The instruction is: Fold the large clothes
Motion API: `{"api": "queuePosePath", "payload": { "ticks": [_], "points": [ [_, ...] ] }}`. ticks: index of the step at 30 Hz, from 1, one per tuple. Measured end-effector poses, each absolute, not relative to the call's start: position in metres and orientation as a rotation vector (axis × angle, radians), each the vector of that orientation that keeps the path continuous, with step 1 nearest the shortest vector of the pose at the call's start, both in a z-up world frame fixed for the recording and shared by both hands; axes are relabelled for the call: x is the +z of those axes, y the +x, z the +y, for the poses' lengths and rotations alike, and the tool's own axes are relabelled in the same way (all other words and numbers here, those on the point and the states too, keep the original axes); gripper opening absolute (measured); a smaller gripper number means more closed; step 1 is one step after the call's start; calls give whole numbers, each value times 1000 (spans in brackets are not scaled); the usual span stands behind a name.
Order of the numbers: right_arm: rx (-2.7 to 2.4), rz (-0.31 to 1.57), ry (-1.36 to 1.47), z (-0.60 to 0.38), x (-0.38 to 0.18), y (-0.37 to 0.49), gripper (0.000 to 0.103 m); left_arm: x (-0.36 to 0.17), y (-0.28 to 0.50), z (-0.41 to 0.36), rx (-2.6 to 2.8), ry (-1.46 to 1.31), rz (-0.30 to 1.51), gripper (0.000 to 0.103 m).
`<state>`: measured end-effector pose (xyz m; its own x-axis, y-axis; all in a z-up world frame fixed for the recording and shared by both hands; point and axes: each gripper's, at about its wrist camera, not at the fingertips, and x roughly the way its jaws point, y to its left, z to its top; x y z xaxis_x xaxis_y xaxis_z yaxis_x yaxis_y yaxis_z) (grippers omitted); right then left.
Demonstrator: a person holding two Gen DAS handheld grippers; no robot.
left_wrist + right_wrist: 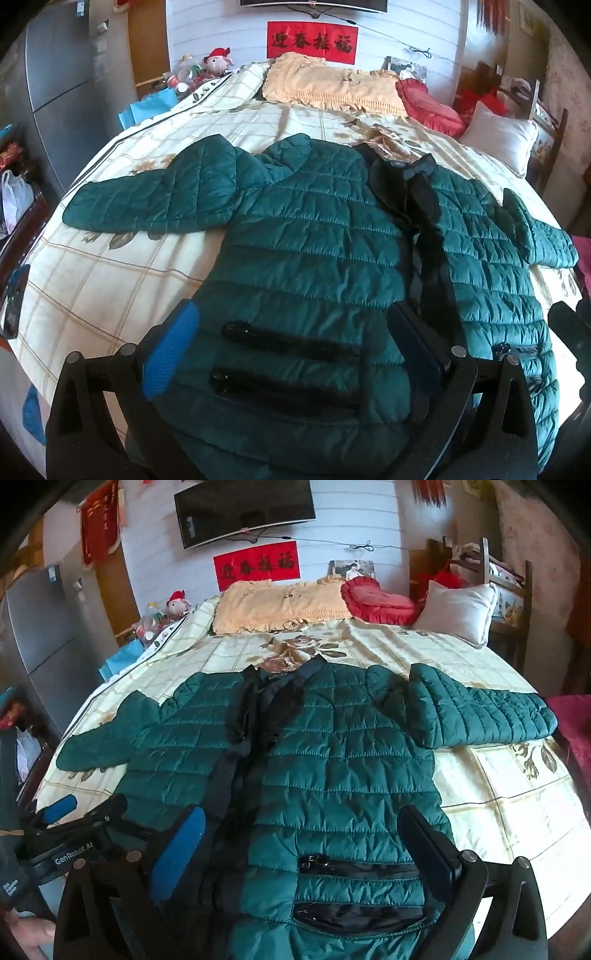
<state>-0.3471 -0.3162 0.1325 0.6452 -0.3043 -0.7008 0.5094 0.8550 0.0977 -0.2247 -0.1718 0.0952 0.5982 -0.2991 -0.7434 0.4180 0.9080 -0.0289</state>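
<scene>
Bed (498, 812): checked quilt cover, soft, likely to ruck under dragged cloth
Jacket (314, 236): green quilted, spread flat mid-bed, front up, collar far, hem near; slick puffy shell, liable to slip from pinch or spring back from crease
Sleeves: both out sideways; left sleeve (155, 199), right sleeve (487, 712) near bed edge, could slide off
Left tongs (291, 354): wide open, empty, above hem
Right tongs (303, 853): wide open, empty, above hem
Pocket zips (354, 867): snag risk for pads

Bed (498, 797) with a cream checked floral cover

A green quilted jacket (325, 760) lies spread flat, sleeves out — at the head, a yellow pillow (280, 605), a red cushion (380, 600) (heart-shaped) and a white pillow (458, 613).
</scene>
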Motion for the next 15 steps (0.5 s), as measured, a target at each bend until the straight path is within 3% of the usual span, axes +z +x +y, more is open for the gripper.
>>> {"api": "queuePosePath", "payload": {
  "ticks": [15],
  "points": [
    [-490, 752, 266, -309, 133, -343, 103, 97, -226, -170, -422, 156, 827, 102]
  ]
}}
